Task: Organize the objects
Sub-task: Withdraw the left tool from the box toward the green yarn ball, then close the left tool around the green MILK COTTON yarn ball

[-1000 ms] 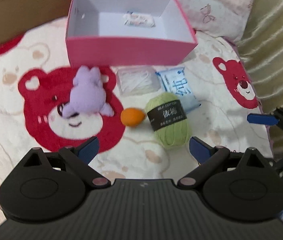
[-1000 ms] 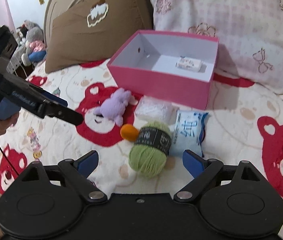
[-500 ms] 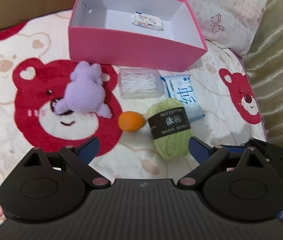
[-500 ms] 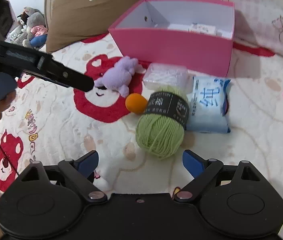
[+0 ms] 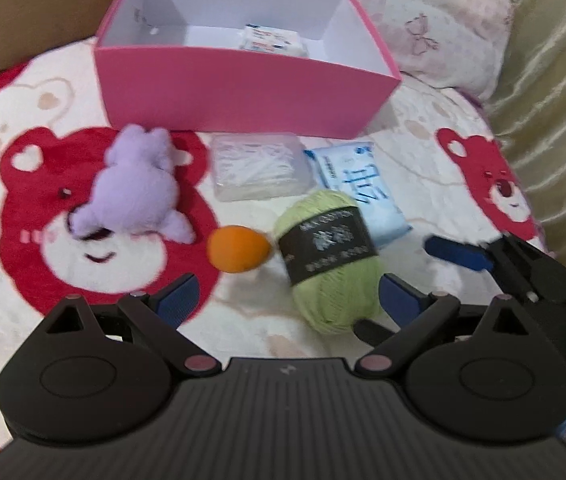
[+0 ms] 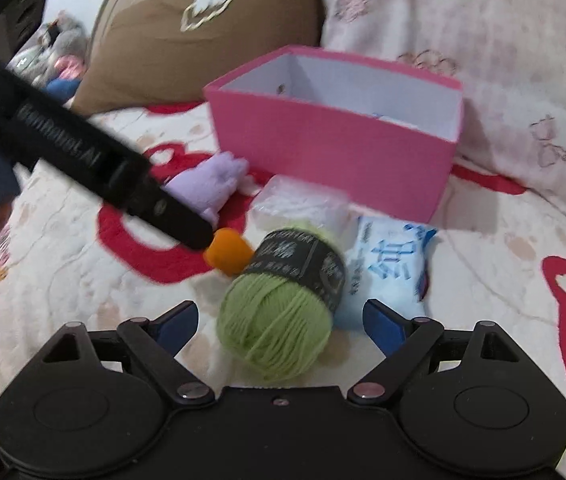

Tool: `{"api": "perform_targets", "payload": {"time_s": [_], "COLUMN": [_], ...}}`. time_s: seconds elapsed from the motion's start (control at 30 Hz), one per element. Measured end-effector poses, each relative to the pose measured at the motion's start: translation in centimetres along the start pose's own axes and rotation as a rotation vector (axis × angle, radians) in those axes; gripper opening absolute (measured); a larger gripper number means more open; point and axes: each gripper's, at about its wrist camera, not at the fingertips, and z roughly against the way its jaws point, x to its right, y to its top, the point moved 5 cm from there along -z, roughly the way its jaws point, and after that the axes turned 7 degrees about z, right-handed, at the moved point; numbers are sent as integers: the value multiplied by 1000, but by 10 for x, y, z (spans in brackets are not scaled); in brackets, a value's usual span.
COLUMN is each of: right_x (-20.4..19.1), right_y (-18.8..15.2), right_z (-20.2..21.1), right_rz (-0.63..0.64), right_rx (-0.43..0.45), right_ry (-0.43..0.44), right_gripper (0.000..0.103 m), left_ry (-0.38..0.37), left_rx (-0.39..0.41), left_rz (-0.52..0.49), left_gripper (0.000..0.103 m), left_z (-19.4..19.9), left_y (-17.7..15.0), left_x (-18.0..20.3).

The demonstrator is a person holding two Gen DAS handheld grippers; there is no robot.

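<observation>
Judging by the pink box [image 5: 239,80], 1 small packet [image 5: 271,40] is inside and 5 things wait in front of it: plush [image 5: 139,188], orange ball [image 5: 237,249], clear case [image 5: 257,166], yarn [image 5: 329,256], blue pack [image 5: 363,184]. Left gripper [image 5: 289,300] is spread wide, empty, near the ball. Right gripper [image 6: 279,322] is also spread, with the yarn between unpressed pads.

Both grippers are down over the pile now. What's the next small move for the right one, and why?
Probably ease the right gripper forward and a little lower, then close on the green yarn ball. Its jaws are open and empty, and the yarn lies centred just ahead of them, nearest of the loose things. The pink box behind is open. The left gripper, also open, is nearer the orange ball.
</observation>
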Motion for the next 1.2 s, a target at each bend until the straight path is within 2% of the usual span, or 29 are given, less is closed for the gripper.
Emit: {"api": "perform_targets", "payload": {"time_s": [0.07,0.13,0.23,0.4,0.5,0.63,0.83,0.97,1.07,1.17,1.2], "right_x": [5,12,17,12,6,0,6,6,4,-1,-2], "right_y": [0,-4,-7,-11,-18,-16,-20,-18,-18,-21,-21], "right_z": [1,-2,-10,-19,-27,-29,-39,-39,-38,-37,-35], "right_rz": [-17,-89,-151,-163,-165,-100,-84,-88,-88,-89,-87], "right_rx": [22,32,5,-26,-82,-91,-137,-138,-130,-135,-132], "right_ry": [-1,46,117,141,182,140,65,68,83,119,127], "right_gripper": [91,91,91,90,90,91,91,91,89,86,85], "left_ry": [-20,-24,-14,-15,-65,-108,-152,-162,-183,-238,-253], "left_rx": [10,26,54,53,41,35,18,-3,-16,-34,-45], "left_rz": [6,9,-5,-3,32,74,80,95,122,190,214], "left_gripper": [97,97,97,97,97,97,94,94,89,81,72], "left_z": [-2,-5,-10,-24,-30,-39,-48,-52,-56,-60,-62], "left_y": [-2,-3,-5,-9,-11,-14,-15,-16,-15,-15,-16], "left_x": [2,4,8,10,10,8,10,9,5,-1,-3]}}
